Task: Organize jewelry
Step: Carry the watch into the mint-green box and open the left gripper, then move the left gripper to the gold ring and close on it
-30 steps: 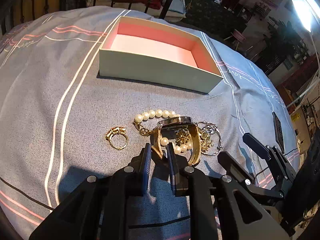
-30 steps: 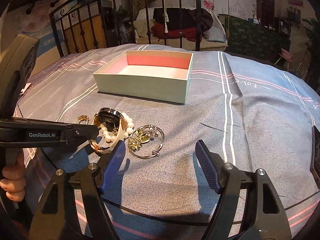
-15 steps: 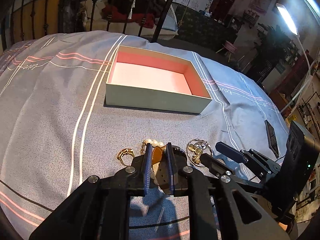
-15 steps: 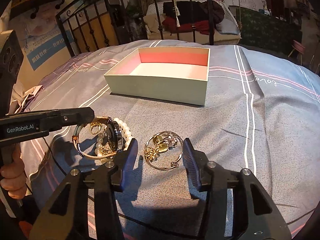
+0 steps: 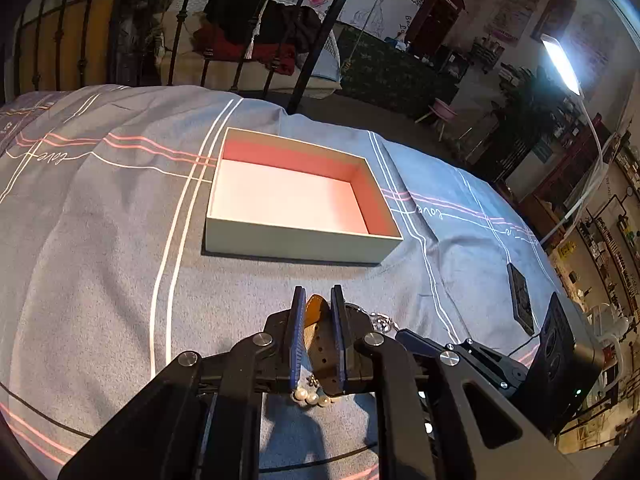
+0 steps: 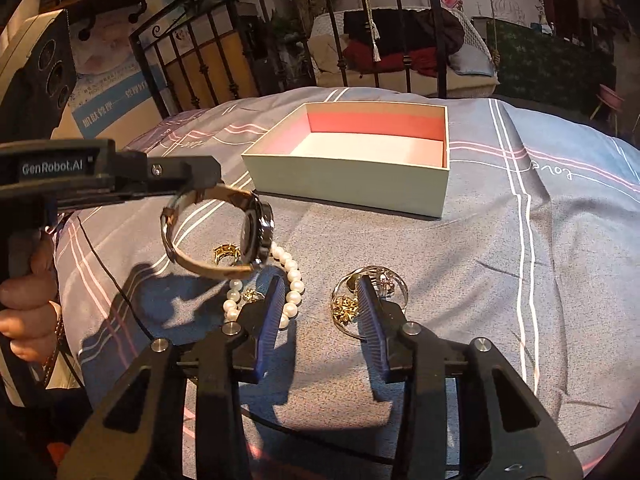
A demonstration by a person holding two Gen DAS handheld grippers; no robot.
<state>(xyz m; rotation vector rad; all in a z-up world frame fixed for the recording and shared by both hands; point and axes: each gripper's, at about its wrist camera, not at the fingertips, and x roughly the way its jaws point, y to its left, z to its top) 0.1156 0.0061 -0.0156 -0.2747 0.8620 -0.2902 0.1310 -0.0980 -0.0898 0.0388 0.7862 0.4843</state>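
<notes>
My left gripper is shut on the tan strap of a wristwatch and holds it in the air above the bed; the strap shows between its fingers. A pearl bracelet, a gold ring and a silver bangle with gold charms lie on the bedspread below. My right gripper is open, low over the bed, its fingers between the pearls and the bangle. An empty pale box with a pink inside stands farther back; it also shows in the right wrist view.
The grey striped bedspread covers the whole surface. A dark phone lies at the right. A black iron bed frame and clutter stand behind the box.
My left gripper has lifted the watch off the pile and toward the box. My right gripper has moved forward and narrowed around the bangle area.
</notes>
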